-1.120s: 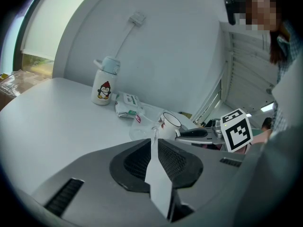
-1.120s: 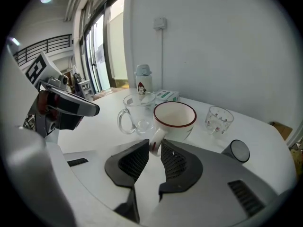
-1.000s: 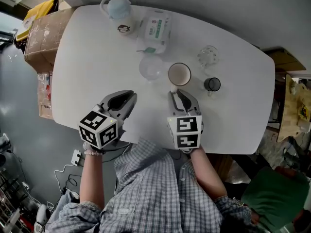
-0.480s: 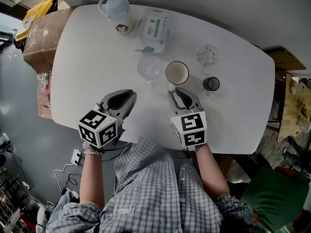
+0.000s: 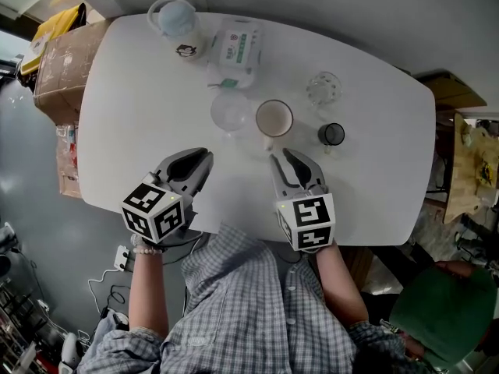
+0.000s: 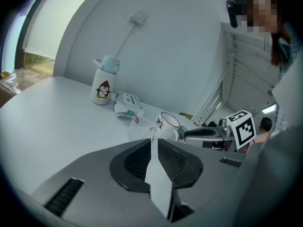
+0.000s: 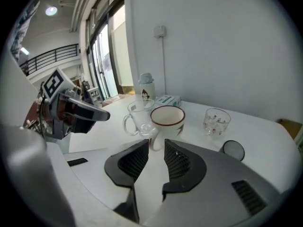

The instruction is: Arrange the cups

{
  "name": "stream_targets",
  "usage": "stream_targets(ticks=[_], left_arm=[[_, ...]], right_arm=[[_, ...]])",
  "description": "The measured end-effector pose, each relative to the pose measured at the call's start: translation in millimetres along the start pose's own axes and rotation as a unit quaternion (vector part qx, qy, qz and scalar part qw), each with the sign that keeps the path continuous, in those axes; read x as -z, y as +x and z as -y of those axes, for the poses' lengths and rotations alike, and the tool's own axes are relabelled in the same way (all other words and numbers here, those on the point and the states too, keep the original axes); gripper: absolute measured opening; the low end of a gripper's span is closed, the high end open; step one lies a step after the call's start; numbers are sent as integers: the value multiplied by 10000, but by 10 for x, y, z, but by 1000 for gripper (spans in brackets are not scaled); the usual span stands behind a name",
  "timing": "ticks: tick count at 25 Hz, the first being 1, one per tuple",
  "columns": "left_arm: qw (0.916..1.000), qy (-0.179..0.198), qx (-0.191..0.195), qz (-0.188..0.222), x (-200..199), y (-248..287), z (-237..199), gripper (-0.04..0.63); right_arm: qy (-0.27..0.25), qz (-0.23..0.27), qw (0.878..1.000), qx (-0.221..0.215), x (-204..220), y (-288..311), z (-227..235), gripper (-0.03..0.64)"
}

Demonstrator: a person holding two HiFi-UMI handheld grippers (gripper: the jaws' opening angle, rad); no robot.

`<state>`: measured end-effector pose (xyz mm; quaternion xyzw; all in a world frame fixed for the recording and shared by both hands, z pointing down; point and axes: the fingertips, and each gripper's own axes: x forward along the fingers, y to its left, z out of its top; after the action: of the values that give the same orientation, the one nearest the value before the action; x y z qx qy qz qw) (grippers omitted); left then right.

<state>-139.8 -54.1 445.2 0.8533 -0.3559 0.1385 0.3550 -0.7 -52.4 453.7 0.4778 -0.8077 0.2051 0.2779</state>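
Note:
Four cups stand mid-table: a clear glass mug (image 5: pixel 231 112), a white mug with a brown rim (image 5: pixel 274 118), a patterned glass (image 5: pixel 323 89) and a small dark cup (image 5: pixel 331 135). My right gripper (image 5: pixel 281 154) points at the white mug (image 7: pixel 166 119) from the near side. Its jaws stand narrowly apart, closed on the mug's handle (image 7: pixel 154 143). My left gripper (image 5: pixel 205 157) rests lower left of the glass mug (image 6: pixel 142 126), apart from it. It is shut and holds nothing. The left gripper view also shows the right gripper (image 6: pixel 203 134).
A penguin-print bottle (image 5: pixel 178 26) and a tissue packet (image 5: pixel 236 45) sit at the table's far side. A cardboard box (image 5: pixel 58 61) stands beyond the left table edge (image 5: pixel 90 131). Bare tabletop lies to the left of the cups.
The head view has drifted, so the table sits slightly further left. The cups keep their places on it. The right gripper's marker cube has dropped a little toward the near edge.

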Motion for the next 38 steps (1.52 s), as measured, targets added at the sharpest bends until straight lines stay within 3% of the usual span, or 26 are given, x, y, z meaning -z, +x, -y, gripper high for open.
stream_targets(ticks=[3, 7, 15, 20, 28, 38], left_arm=[[10000, -16, -12, 13, -3, -9, -8, 48], [10000, -46, -20, 4, 9, -20, -6, 48], [10000, -1, -39, -37, 16, -33, 19, 48], [10000, -6, -77, -25, 8, -63, 11, 48], [9999, -82, -94, -76, 44, -72, -13, 48], [9998, -138, -127, -40, 27, -65, -9, 48]], right_arm=[[596, 227, 9967, 493, -63, -123, 312, 84], [925, 269, 9872, 1268, -51, -92, 750, 84], [1305, 74, 9742, 1839, 26, 325, 1088, 84], [1254, -8, 9680, 2173, 32, 432, 1220, 84], [1257, -200, 9620, 2417, 3, 585, 1409, 84], [1339, -296, 9613, 2388, 52, 538, 1408, 64]])
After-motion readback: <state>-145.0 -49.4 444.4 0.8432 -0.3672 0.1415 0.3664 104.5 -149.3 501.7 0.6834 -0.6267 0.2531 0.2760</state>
